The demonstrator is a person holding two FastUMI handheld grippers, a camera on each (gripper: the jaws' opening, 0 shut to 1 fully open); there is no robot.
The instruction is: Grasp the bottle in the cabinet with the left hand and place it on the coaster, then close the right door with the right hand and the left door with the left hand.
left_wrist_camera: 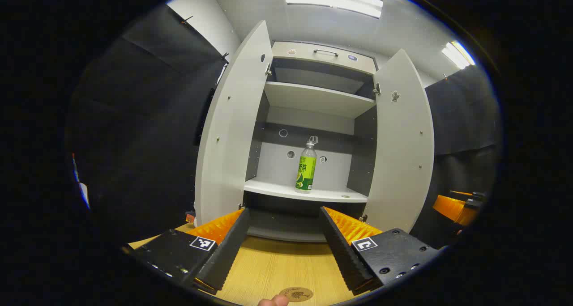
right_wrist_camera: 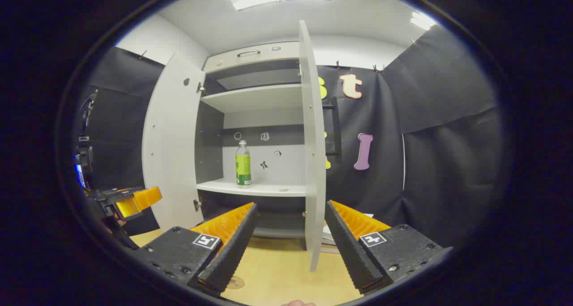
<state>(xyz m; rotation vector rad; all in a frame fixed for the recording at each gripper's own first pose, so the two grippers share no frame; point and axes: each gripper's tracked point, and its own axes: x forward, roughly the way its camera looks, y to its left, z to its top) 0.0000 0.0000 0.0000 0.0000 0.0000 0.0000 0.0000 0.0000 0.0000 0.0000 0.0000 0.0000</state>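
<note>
A clear bottle (left_wrist_camera: 305, 167) with a green label and white cap stands upright on the cabinet's lower shelf (left_wrist_camera: 286, 190); the right gripper view has the bottle (right_wrist_camera: 243, 163) too. Both doors are swung wide: the left door (left_wrist_camera: 233, 131) and the right door (left_wrist_camera: 400, 140). My left gripper (left_wrist_camera: 284, 212) is open, held back from the cabinet over the table and aimed at the shelf. A round brown coaster (left_wrist_camera: 296, 294) lies on the table just below it. My right gripper (right_wrist_camera: 291, 205) is open, with the right door's edge (right_wrist_camera: 313, 163) straight ahead between its fingers.
The wooden table (left_wrist_camera: 277, 261) runs up to the cabinet's base. An upper shelf (left_wrist_camera: 318, 98) and a top panel with a handle (left_wrist_camera: 325, 52) sit above. The other gripper (left_wrist_camera: 456, 207) shows at the far right. A fingertip (left_wrist_camera: 273, 301) is at the bottom edge.
</note>
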